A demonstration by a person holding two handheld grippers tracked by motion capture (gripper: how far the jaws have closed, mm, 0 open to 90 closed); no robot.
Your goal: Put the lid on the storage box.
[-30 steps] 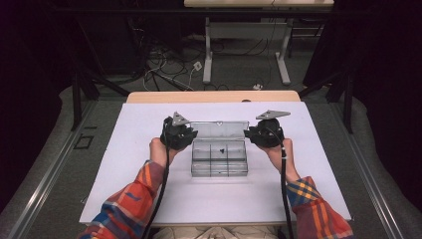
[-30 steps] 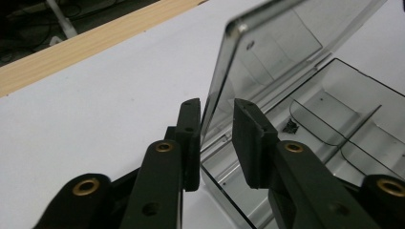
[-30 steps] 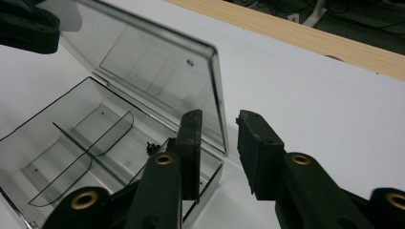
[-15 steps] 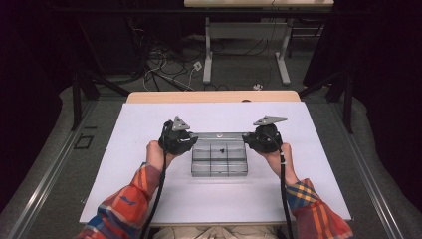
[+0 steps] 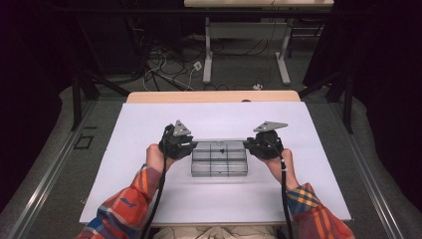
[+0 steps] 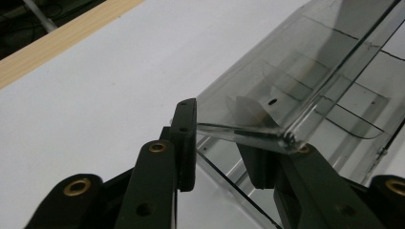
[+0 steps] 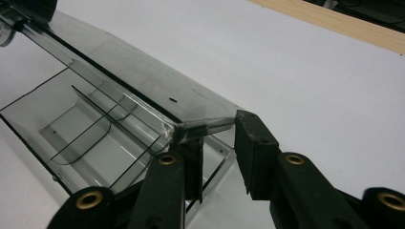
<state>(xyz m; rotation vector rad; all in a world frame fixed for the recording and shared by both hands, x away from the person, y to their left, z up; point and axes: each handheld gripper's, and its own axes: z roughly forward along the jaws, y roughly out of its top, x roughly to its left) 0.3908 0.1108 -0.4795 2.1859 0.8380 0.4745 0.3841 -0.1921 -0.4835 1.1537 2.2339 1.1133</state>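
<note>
A clear plastic compartment box [image 5: 219, 164] lies in the middle of the white tabletop [image 5: 149, 134], with its hinged lid [image 5: 219, 143] raised along the back edge. My left gripper [image 5: 191, 145] is at the lid's left end and my right gripper [image 5: 247, 145] at its right end. In the left gripper view, the jaws of the left gripper [image 6: 217, 148] pinch the lid [image 6: 286, 62] at its corner, above the box's dividers [image 6: 353, 109]. In the right gripper view, the right gripper [image 7: 219, 143] likewise holds the lid [image 7: 143, 86] by its corner over the empty compartments [image 7: 71, 129].
A wooden table edge [image 5: 214, 96] runs along the far side of the white sheet. Beyond it are floor cables [image 5: 164, 74] and the legs of another desk [image 5: 209, 55]. Bare white surface surrounds the box on all sides.
Both grippers have come toward the person's side with the lid's ends in their jaws. The lid has swung forward and lower over the box.
</note>
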